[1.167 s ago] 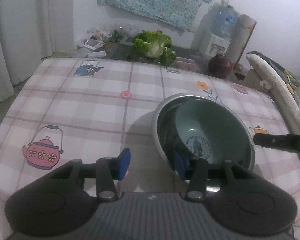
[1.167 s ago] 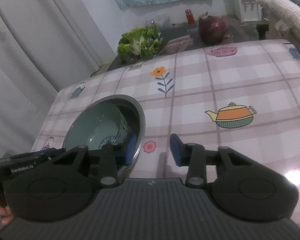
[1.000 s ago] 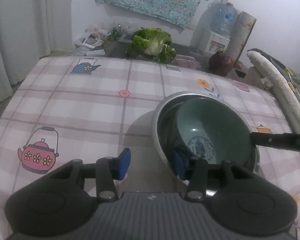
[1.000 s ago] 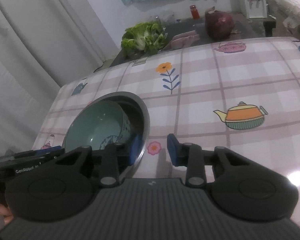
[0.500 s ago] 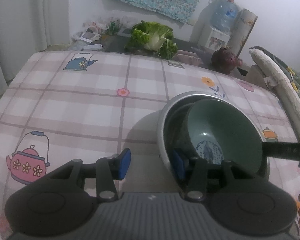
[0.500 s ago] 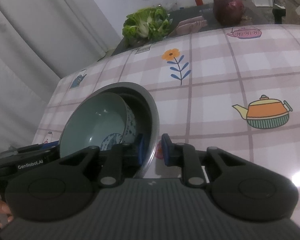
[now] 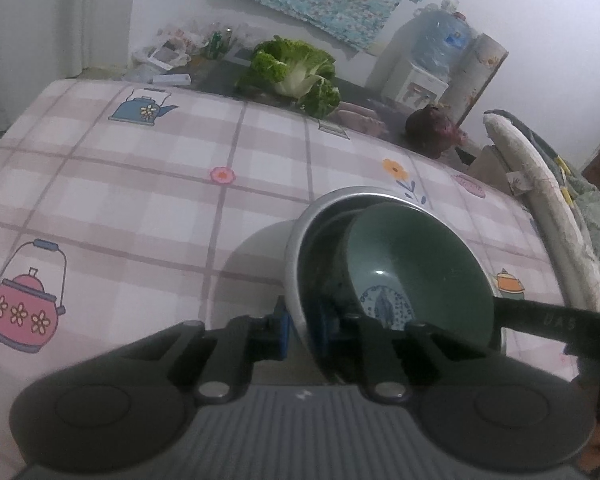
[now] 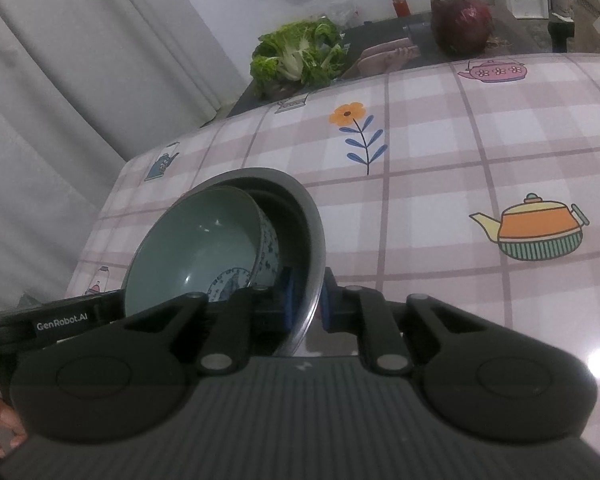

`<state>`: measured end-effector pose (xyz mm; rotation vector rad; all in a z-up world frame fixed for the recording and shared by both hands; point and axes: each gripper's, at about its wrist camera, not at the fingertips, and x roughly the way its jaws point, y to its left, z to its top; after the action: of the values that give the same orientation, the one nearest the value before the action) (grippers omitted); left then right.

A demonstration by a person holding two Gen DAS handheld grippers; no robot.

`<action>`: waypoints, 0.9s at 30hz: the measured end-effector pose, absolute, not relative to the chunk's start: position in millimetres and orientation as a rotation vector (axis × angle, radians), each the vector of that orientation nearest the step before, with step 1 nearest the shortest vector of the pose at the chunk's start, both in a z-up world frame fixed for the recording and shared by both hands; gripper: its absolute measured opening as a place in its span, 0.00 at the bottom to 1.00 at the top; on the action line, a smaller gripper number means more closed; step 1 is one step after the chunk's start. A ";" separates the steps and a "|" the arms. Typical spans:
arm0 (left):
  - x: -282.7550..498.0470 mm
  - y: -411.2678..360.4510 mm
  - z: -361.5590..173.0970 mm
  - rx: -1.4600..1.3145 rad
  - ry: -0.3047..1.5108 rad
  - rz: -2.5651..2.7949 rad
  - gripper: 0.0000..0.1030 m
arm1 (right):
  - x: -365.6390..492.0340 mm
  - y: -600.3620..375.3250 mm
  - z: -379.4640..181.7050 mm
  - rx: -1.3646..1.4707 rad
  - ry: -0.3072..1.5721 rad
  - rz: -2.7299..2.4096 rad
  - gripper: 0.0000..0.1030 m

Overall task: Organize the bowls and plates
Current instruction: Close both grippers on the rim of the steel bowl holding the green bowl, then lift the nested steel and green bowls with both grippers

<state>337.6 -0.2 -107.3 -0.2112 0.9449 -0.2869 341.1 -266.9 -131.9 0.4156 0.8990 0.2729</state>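
A steel bowl (image 7: 300, 240) holds a green ceramic bowl (image 7: 412, 264) that leans tilted inside it, on the checked tablecloth. My left gripper (image 7: 302, 330) is shut on the steel bowl's near rim, one finger outside and one inside. In the right wrist view my right gripper (image 8: 306, 306) is shut on the opposite rim of the steel bowl (image 8: 312, 224), with the green bowl (image 8: 196, 248) to its left. The steel bowl appears tipped up. Each gripper shows as a dark bar in the other's view.
The tablecloth (image 7: 140, 184) has teapot and flower prints. Beyond the far edge lie a cabbage (image 7: 296, 70), a dark red onion (image 8: 462, 22), clutter and a water dispenser (image 7: 432, 64). A curtain (image 8: 60, 80) hangs at the left. A padded chair back (image 7: 540, 200) stands at the right.
Both grippers have closed onto the steel bowl's rim from opposite sides. The bowl now looks lifted or tipped, and the green bowl has slid and leans more inside it.
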 end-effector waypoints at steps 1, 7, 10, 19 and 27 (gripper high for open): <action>337.3 -0.6 -107.2 -0.210 0.946 -0.286 0.14 | 341.1 -267.0 -131.9 0.419 0.900 0.273 0.11; 334.8 -0.8 -105.6 -0.223 0.952 -0.291 0.14 | 337.8 -272.5 -132.4 0.465 0.906 0.275 0.11; 333.5 -1.5 -104.9 -0.219 0.951 -0.290 0.14 | 335.8 -273.4 -131.8 0.469 0.908 0.273 0.11; 327.2 -3.6 -97.8 -0.220 0.937 -0.293 0.14 | 330.4 -275.4 -125.1 0.464 0.896 0.268 0.11; 321.0 -4.7 -87.0 -0.222 0.918 -0.296 0.13 | 323.8 -276.1 -114.2 0.458 0.879 0.269 0.11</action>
<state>321.0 -4.7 -87.0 -0.2217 0.9182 -0.2962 323.8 -276.1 -114.2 0.4579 0.8791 0.2685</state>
